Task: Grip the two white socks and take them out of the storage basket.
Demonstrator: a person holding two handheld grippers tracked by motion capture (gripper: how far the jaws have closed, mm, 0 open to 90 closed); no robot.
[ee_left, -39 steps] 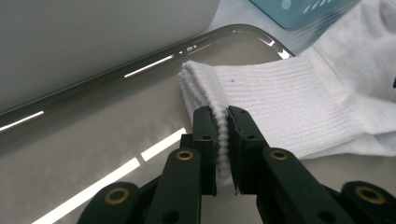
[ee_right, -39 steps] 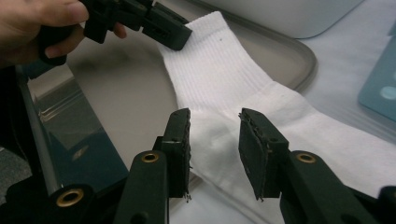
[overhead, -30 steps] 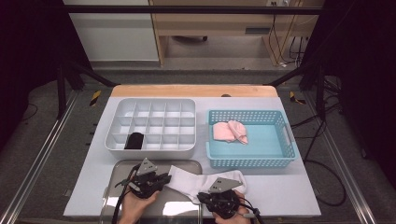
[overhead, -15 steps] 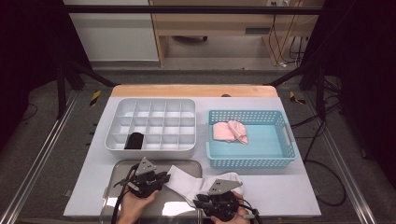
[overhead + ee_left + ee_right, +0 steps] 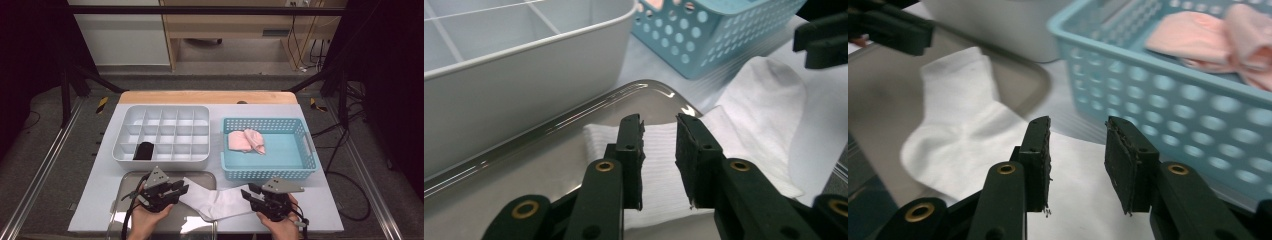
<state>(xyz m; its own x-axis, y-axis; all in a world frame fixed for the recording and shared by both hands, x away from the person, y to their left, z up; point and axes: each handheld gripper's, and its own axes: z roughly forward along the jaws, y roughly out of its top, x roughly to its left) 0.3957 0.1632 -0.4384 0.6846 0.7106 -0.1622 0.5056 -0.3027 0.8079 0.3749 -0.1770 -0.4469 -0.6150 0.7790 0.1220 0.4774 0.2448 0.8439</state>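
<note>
A white sock (image 5: pixel 217 202) lies flat, its cuff on the metal tray (image 5: pixel 127 181) and its foot on the white table. My left gripper (image 5: pixel 180 190) hovers over the cuff; its jaws have just been opening and stand a little apart, with the sock (image 5: pixel 764 100) beneath them, not pinched. My right gripper (image 5: pixel 247 194) is at the toe end. Its jaws have also just been opening and press on nothing, and the sock (image 5: pixel 958 115) runs off to their left. Each gripper view shows its own gripper, left (image 5: pixel 659 125) and right (image 5: pixel 1078 125).
A white compartment box (image 5: pixel 165 159) stands behind the tray, with a black item (image 5: pixel 145 150) in one front cell. To its right, a blue perforated basket (image 5: pixel 300 171) holds pink socks (image 5: pixel 245 141). The table's front edge runs just under both hands.
The right gripper has drawn back to the right and opened, off the sock. The left gripper has opened too. The sock now lies stretched out flat between them.
</note>
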